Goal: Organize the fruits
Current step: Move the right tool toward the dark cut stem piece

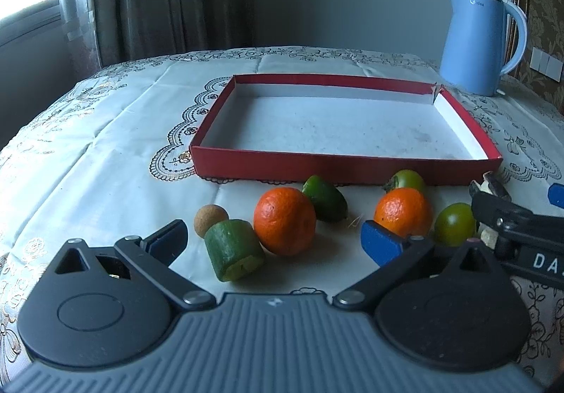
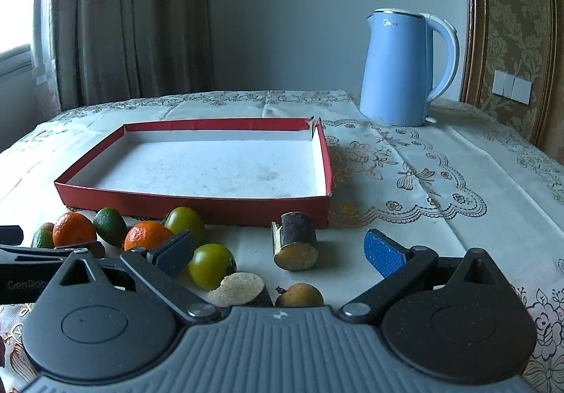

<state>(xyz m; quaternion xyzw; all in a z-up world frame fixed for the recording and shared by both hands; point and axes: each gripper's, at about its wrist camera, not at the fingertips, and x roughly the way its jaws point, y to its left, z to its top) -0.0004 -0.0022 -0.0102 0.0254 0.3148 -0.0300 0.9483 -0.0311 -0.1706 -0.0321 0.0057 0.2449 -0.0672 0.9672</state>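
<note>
- Left gripper (image 1: 275, 239) jaws spread wide, nothing between the pads. Right gripper (image 2: 280, 250) same: spread, empty.
- Red box (image 1: 338, 170) sits on the tablecloth (image 1: 105, 146), nothing in it.
- All fruit lies loose in front of the box: near orange (image 1: 284, 221), second orange (image 1: 403, 213), cut green chunk (image 1: 232, 249), green tomato (image 2: 211, 265), dark cut stub (image 2: 294, 246).
- Oranges: probably light, firm, round, likely to roll. Pinch across the widest part.
- Tomato: smooth skin, probably slippery and soft. Squeeze lightly.
- Cut chunks: grip the curved sides, not the wet-looking faces.
</note>
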